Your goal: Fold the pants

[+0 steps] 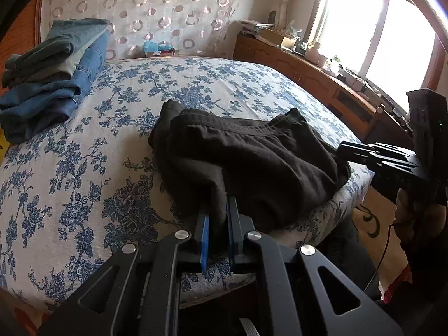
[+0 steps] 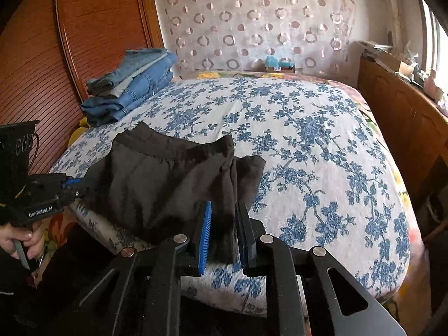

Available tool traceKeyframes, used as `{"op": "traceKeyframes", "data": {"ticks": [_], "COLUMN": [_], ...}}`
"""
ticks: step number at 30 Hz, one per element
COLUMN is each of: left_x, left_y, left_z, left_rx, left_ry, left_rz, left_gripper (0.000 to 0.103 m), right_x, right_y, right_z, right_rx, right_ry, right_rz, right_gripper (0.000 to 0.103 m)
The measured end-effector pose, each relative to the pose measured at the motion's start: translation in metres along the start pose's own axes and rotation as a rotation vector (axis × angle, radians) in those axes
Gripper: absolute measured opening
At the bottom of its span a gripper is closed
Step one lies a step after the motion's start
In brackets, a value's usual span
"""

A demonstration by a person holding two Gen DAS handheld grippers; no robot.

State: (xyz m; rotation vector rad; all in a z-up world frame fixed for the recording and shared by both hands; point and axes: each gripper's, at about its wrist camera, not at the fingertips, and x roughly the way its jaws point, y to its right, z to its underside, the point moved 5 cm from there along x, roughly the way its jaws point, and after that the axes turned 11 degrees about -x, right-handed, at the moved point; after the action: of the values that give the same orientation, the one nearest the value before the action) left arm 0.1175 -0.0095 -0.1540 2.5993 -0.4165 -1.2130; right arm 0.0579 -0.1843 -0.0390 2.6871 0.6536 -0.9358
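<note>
A: Item one, pants (image 1: 252, 162)?
B: Dark brown, bunched in loose folds on the bed (image 1: 84, 168), at its near edge. Waistband lies on the side toward the far wall; one fabric end is lifted off the bed on each side.

A: Left gripper (image 1: 218, 221)?
B: At the near edge of the pants. Blue-padded fingers (image 1: 205, 224) are closed to a narrow gap, with a fold of the dark cloth pinched between them. Seen from the right wrist view, it (image 2: 75, 184) enters at the pants' left end, fingertips buried in the cloth; a hand (image 2: 25, 240) grips its handle.

A: Right gripper (image 2: 224, 224)?
B: At the pants' right end. Fingers (image 2: 205, 229) nearly together, clamping a hanging strip of dark fabric. In the left wrist view it (image 1: 343, 151) touches the right edge of the pants.

A: Other stock?
B: Stack of jeans (image 1: 53, 72), blue denim, folded, on the bed well beyond the pants, toward the far left corner. Curtain (image 1: 145, 8) with ring pattern hangs behind the bed. Wooden cabinet (image 1: 308, 75) stands right of the bed, under a bright window (image 1: 378, 28), its top cluttered with small things too blurred to name.
</note>
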Motion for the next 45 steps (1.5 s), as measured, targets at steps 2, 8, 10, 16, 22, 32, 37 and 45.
{"op": "traceKeyframes", "data": {"ticks": [2, 8, 10, 16, 22, 32, 37, 45], "left_x": [0.001, 0.000, 0.000, 0.000, 0.001, -0.007, -0.014, -0.004], "left_y": [0.000, 0.001, 0.000, 0.000, -0.001, -0.007, -0.014, -0.013], "left_z": [0.000, 0.000, 0.000, 0.000, 0.000, -0.013, -0.031, -0.061], "left_rx": [0.000, -0.002, -0.001, 0.000, -0.006, -0.021, -0.027, -0.023], "left_ry": [-0.001, -0.001, -0.001, -0.001, 0.001, 0.036, 0.086, 0.106], "left_rz": [0.001, 0.001, 0.001, 0.001, 0.004, -0.018, -0.033, -0.021], "left_gripper": [0.010, 0.010, 0.010, 0.010, 0.011, 0.045, 0.045, 0.045], "right_x": [0.008, 0.018, 0.017, -0.003, -0.007, -0.006, 0.005, 0.037], "right_y": [-0.001, 0.002, 0.003, 0.011, 0.025, 0.023, 0.017, 0.017], "right_z": [0.001, 0.009, 0.009, 0.011, 0.022, 0.000, -0.013, -0.037], "right_rx": [-0.001, -0.002, -0.002, 0.018, 0.083, 0.056, 0.028, -0.016], "right_ry": [-0.017, -0.048, -0.040, 0.011, 0.003, 0.029, 0.032, 0.023], "right_rz": [0.000, 0.001, -0.011, -0.021, -0.018, -0.015, -0.026, -0.021], "right_gripper": [0.018, 0.018, 0.013, 0.004, 0.004, 0.009, 0.018, 0.025]}}
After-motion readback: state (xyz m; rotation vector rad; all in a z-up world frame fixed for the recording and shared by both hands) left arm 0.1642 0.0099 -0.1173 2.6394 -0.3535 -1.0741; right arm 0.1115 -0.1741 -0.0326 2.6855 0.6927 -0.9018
